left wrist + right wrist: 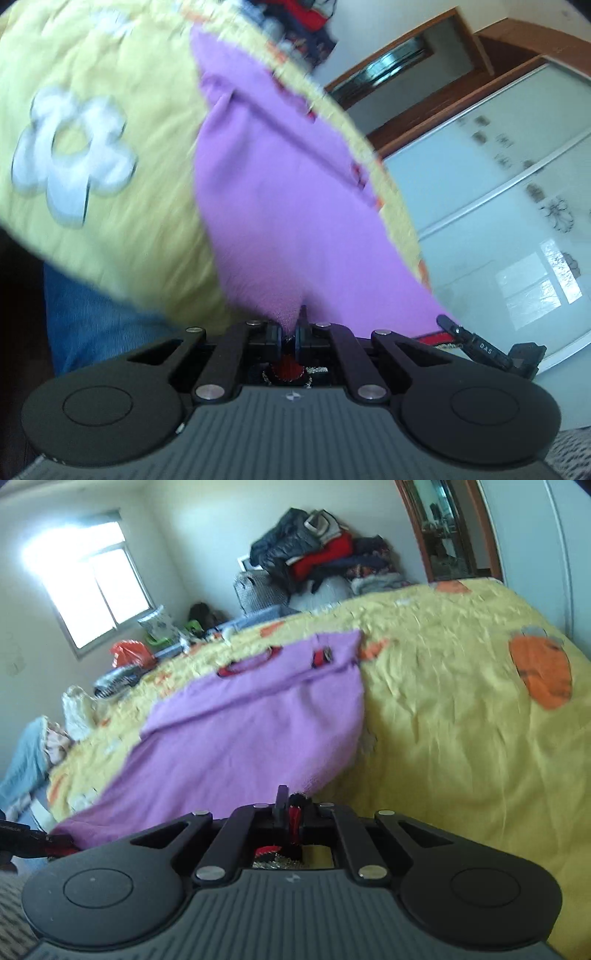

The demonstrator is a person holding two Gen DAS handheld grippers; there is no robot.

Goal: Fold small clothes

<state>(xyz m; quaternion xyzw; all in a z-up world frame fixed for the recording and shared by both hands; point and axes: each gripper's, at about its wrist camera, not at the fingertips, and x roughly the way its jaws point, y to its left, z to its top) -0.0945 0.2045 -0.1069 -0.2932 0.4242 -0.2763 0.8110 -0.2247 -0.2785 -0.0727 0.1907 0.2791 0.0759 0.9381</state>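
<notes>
Your left gripper [290, 332] and right gripper [290, 812] each have their fingers pinched tight on the near hem of the purple garment [240, 731], one at each corner. The garment lies on the yellow bedspread [461, 720], its long axis running straight away from your fingers toward the red-trimmed neckline [251, 662] at the far end. Both hands sit equally near, so the fold likely carries the hem forward to the neckline.

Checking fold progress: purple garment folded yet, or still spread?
Spread: purple garment lies mostly flat on the yellow bedspread, near hem pinched by left gripper and right gripper.
</notes>
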